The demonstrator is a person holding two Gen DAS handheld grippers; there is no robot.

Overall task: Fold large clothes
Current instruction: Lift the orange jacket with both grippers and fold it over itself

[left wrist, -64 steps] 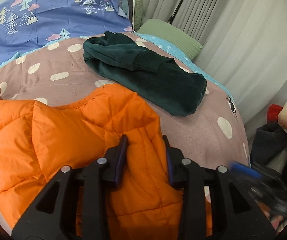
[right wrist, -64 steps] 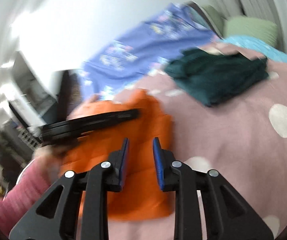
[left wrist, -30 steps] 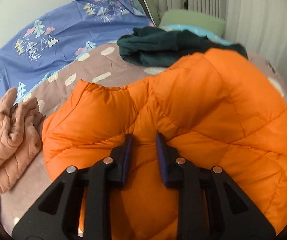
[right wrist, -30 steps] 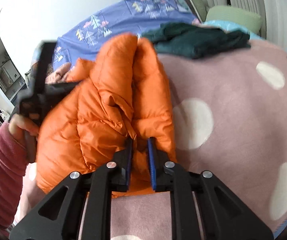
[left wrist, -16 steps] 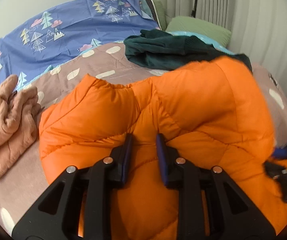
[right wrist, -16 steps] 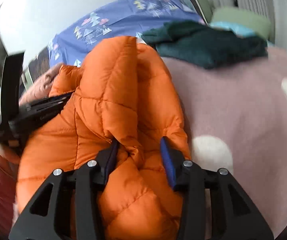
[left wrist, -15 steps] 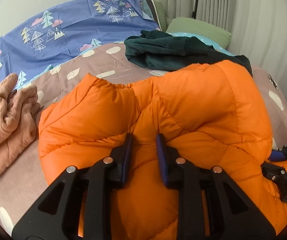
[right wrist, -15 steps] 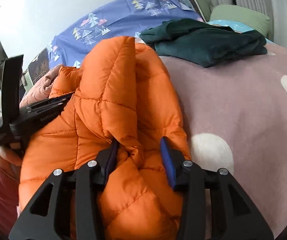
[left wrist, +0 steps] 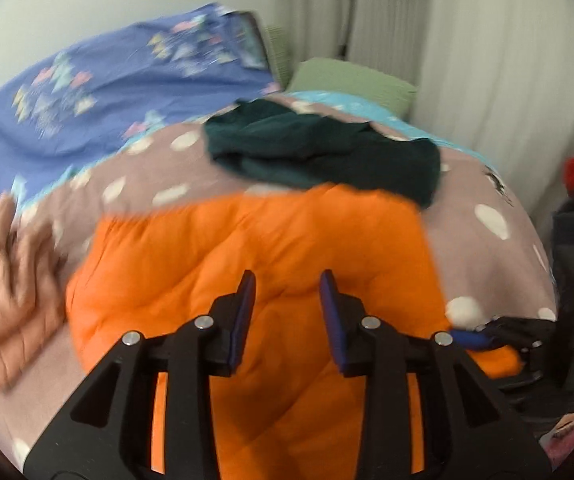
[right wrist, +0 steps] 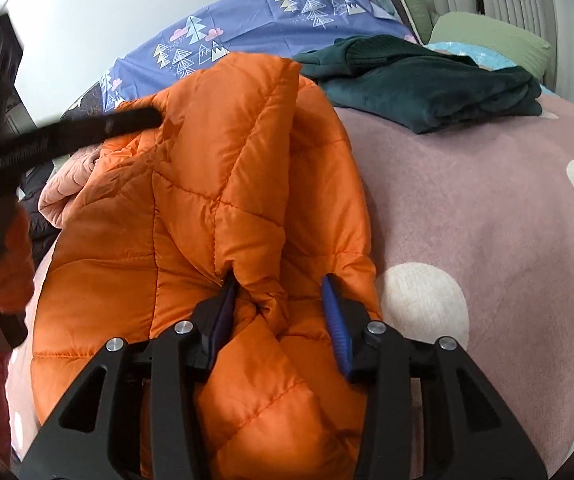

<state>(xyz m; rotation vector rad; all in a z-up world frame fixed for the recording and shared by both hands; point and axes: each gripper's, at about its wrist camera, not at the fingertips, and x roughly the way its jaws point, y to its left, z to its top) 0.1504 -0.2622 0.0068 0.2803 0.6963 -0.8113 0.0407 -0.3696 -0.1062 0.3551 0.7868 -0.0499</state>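
Observation:
An orange puffer jacket lies folded over on the bed. My left gripper hovers just above it, its jaws opening, with nothing pressed between the blue pads. In the right wrist view the jacket bulges up in a thick fold. My right gripper stands open around the near end of that fold, and the fabric sits loosely between its fingers. The left gripper shows there as a blurred black bar at the jacket's far left edge. The right gripper appears low at the jacket's right corner.
A dark green garment lies folded behind the jacket. A pink quilted garment sits at its left. The mauve bed cover with white spots spreads to the right. A blue tree-print sheet, a green pillow and curtains stand at the back.
My left gripper has let go of the jacket, spread its jaws and lifted. My right gripper's jaws have parted from the fold, and the jacket has settled flatter on the bed.

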